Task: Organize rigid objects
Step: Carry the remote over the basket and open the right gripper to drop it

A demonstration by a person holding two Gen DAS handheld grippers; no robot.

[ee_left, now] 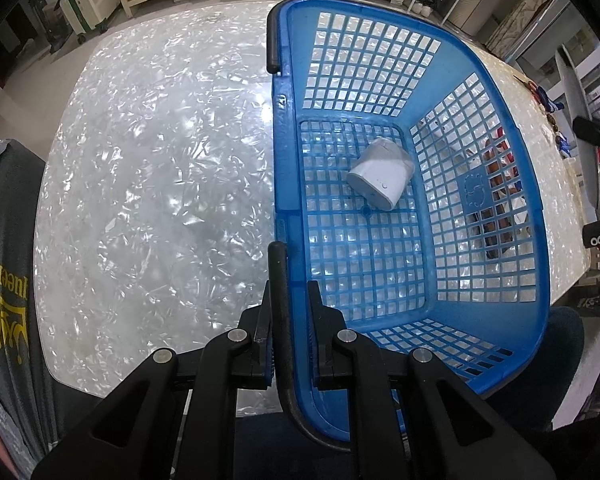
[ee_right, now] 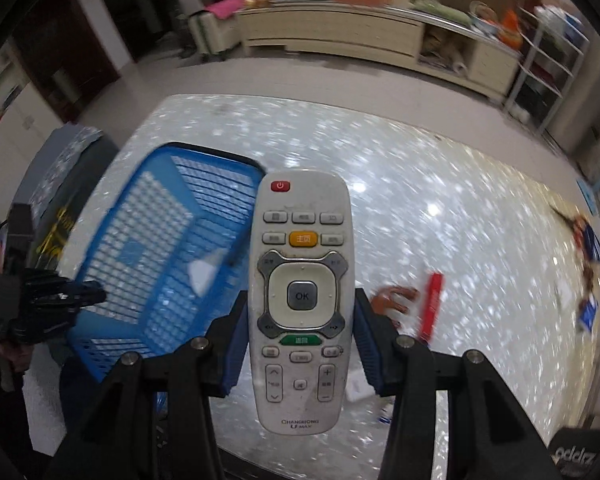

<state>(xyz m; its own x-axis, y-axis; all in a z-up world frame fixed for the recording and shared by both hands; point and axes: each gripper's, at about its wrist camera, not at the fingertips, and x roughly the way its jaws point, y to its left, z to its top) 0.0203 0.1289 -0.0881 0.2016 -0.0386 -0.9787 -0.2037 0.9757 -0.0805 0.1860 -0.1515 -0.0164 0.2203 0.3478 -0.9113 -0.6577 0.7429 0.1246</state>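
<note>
Left gripper [ee_left: 288,304] clenched on the near rim of the blue basket [ee_left: 512,184], on the white table [ee_left: 160,160]. White box [ee_left: 380,178] lying inside. Right gripper [ee_right: 300,320] grasping a white remote [ee_right: 302,300], lifted over the table, beside the basket.

The tabletop [ee_left: 148,168] has a glossy, pearl-white flaked finish that reflects overhead light in bright spots. Beyond it lies a pale, plain floor [ee_right: 300,76]. A long cream sideboard [ee_right: 332,32] stands along the far wall, its top crowded with assorted items. To its left stands a white suitcase with green trim [ee_left: 85,6], a pink item lying on top. To the right of the sideboard stands a white open shelving unit [ee_right: 548,64]. A dark doorway [ee_right: 72,48] occupies the left wall.
</note>
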